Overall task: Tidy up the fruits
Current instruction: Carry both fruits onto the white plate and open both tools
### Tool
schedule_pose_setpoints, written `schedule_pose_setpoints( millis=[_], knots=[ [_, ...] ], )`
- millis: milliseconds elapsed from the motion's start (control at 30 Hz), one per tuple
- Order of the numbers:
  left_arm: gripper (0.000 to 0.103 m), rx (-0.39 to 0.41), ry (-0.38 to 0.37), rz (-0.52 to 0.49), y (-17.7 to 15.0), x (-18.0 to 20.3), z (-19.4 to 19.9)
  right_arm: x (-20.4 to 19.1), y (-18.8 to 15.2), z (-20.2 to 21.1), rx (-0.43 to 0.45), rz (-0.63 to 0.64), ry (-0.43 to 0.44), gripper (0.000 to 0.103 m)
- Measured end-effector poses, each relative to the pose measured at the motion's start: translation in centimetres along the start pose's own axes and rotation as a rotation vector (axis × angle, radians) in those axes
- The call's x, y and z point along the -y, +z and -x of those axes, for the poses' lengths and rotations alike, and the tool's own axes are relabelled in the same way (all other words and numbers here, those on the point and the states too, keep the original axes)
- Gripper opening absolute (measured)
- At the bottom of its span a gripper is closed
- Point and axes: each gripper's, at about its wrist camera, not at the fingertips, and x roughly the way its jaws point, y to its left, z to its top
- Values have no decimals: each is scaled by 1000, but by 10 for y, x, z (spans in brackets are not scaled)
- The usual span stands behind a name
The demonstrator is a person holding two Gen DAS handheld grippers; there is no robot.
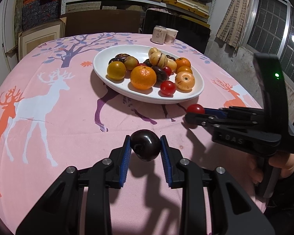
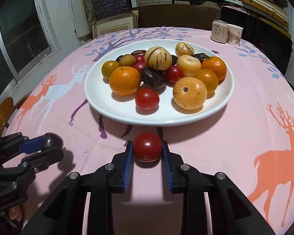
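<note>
Left gripper [image 1: 145, 145] jaws clamp a dark plum [image 1: 145, 144] above the worktop [image 1: 68, 133]. Right gripper [image 2: 147, 148] jaws clamp a cherry tomato [image 2: 147, 147], white fruit plate [image 2: 100, 99] just ahead.

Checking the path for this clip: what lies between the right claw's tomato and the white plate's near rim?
Only bare pink tablecloth and the plate's shadow, seen in the right wrist view, separate the tomato from the white plate.
</note>
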Motion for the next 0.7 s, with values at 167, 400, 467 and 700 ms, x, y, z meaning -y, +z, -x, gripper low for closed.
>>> schedule_pose_setpoints(
  millis=[167,400,467,700],
  knots=[
    [29,15,22,-21,0,4,3,11,-15,24,28,-25,26,29],
    [29,12,44,-35,2,12,6,31,-23,63,90,-54,39,29],
    [29,20,49,-44,3,16,10,35,-23,73,111,-62,46,29],
    [29,63,76,-89,26,34,26,37,-6,95,169,-48,77,29]
  ],
)
